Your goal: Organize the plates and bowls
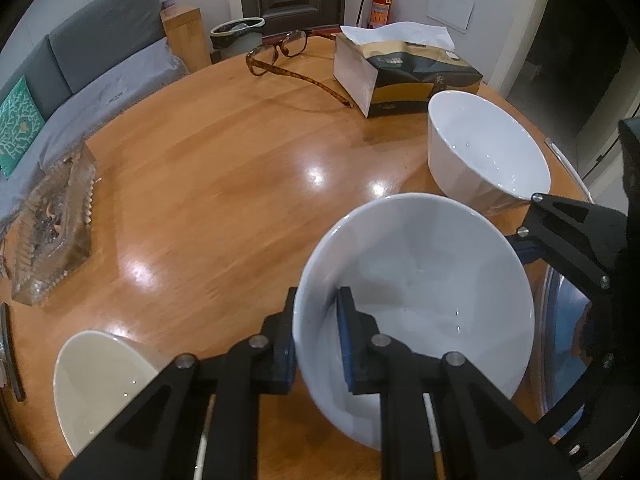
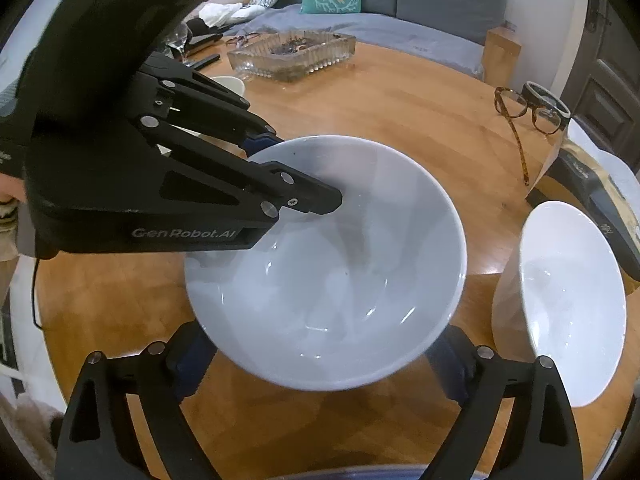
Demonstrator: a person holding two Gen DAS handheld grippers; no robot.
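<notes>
Behind the round, glossy wooden table (image 1: 208,168) runs a grey sofa (image 1: 100,40) with a teal cushion, and a dark door stands at the far wall. On the wood lie tortoiseshell spectacles (image 1: 288,50), a gold-and-black tissue box (image 1: 404,80) and a ribbed glass ashtray (image 1: 56,224).

The left gripper (image 1: 318,340) pinches the rim of a deep white ceramic bowl (image 1: 416,312): one blue-padded finger sits inside the wall, the other outside, closed down to the thickness of the china. A rim grip like this leaves the bowl's underside free, which I judge suits lowering it into another bowl. It appears lifted slightly and tipped toward the camera, though whether its base touches the table I cannot tell.

The right gripper (image 2: 320,364) is spread wide, its blue pads flanking the same bowl's near side low down; they seem not to press on it, so it holds nothing, probably ready to steady or take over the bowl. It reaches in level, opposite the left tool, which comes down at a slant from the upper left in the right wrist view.

A second white bowl (image 1: 484,148) stands just beyond, by the tissue box, the likely stacking partner. A cream bowl (image 1: 96,384) sits near the table edge, well apart from both.
</notes>
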